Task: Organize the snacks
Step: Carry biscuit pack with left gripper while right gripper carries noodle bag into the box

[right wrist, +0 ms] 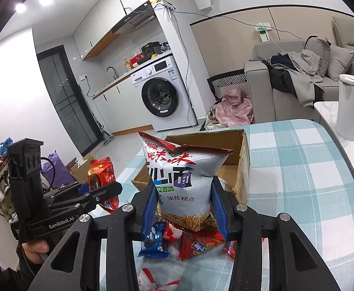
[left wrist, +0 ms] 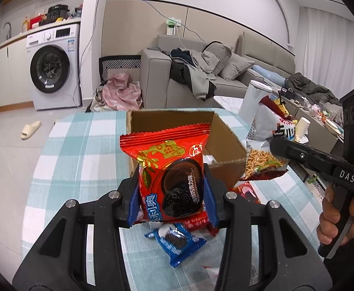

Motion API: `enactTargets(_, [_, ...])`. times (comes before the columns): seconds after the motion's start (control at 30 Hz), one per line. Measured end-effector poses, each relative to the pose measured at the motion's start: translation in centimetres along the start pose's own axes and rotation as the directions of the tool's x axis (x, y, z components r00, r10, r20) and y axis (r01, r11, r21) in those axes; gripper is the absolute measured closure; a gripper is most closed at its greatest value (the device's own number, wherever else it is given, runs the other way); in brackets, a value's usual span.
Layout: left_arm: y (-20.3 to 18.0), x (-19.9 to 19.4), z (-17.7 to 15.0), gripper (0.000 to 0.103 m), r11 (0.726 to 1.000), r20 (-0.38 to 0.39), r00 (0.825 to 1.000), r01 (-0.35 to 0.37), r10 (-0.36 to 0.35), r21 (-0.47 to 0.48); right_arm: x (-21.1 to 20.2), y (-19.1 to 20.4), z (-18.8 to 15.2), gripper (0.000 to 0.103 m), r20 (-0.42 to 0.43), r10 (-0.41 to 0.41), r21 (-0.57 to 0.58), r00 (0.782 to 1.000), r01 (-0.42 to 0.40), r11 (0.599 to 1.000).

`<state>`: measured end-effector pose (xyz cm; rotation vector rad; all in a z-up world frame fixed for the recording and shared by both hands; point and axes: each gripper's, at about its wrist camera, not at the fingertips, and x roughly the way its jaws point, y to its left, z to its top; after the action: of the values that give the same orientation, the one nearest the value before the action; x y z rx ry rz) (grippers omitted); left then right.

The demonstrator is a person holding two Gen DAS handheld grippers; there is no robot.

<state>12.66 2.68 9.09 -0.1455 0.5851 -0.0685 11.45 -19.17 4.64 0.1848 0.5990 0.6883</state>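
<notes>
My left gripper is shut on a red Oreo packet and holds it upright above the table, just in front of the open cardboard box. My right gripper is shut on a silver noodle-snack bag, held upright before the same box. That bag also shows in the left wrist view, right of the box. A blue Oreo packet and red packets lie on the checked tablecloth below both grippers. The left gripper with its red packet appears in the right wrist view.
The table has a teal checked cloth. A white bin stands beyond the table's right edge beside a marble coffee table. A sofa with clothes and a washing machine are behind.
</notes>
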Motion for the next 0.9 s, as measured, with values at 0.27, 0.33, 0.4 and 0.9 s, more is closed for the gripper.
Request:
enactTargets(0.27, [-0.1,0.4,1.9,0.063,1.0,0.015,1.0,-0.013,0.013,0.014,1.1,0.2,1.4,0.061,0.004,-0.008,-0.003,1.0,0.008,1.0])
enactTargets(0.33, [-0.1,0.6,2.2,0.063,1.0,0.016,1.0,-0.015,0.015,0.012,1.5,0.1,1.8,0.061,0.006,-0.011,-0.003,1.0,0.011,1.0])
enactTargets(0.4, [0.0,1.0,2.5,0.063,1.0,0.013,1.0,-0.014,0.014,0.009,1.7,-0.1,2.1,0.061,0.007,-0.012,0.0,1.0,0.012,1.0])
enactTargets(0.9, [0.5,4.3,3.4,0.063,1.0,-0.004,1.0,-0.025,0.025,0.0,5.1,-1.5,3.2,0.061,-0.02,-0.035,0.017,0.999,0.035,0.999])
